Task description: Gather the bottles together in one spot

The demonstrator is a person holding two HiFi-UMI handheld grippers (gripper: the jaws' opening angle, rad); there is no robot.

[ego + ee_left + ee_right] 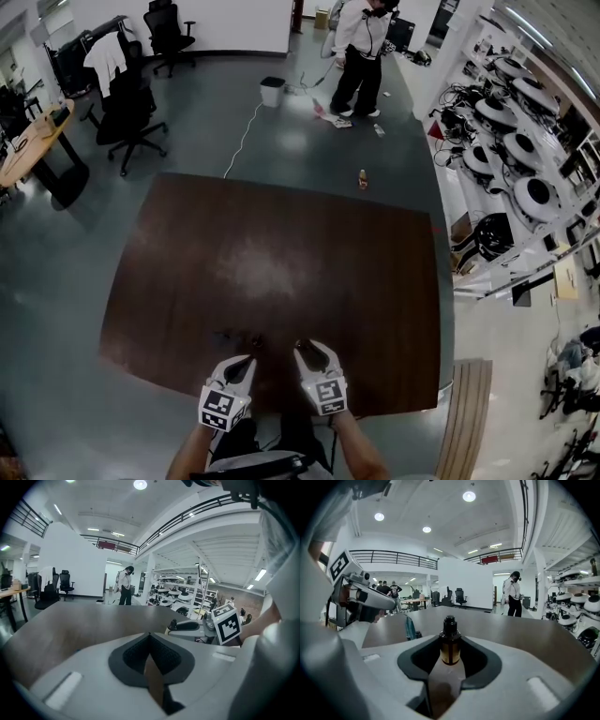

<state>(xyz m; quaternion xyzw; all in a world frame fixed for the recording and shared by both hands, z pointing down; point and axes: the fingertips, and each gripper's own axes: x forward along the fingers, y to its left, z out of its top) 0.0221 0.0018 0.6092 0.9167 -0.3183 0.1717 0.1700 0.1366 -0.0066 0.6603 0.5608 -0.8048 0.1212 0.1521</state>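
Your right gripper (450, 642) grips the small amber bottle (450, 649) by its body near the table's (281, 253) front edge; it looks like light, rigid, slick, breakable glass, so hold low, while your left gripper (150, 635) is closed and empty.

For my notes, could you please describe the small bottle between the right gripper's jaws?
The amber bottle is small, seemingly brown glass, with a black cap on a narrow neck. It stands upright between the jaws of the right gripper, which appear to clamp its sides. Whether its base rests on the brown table cannot be told.
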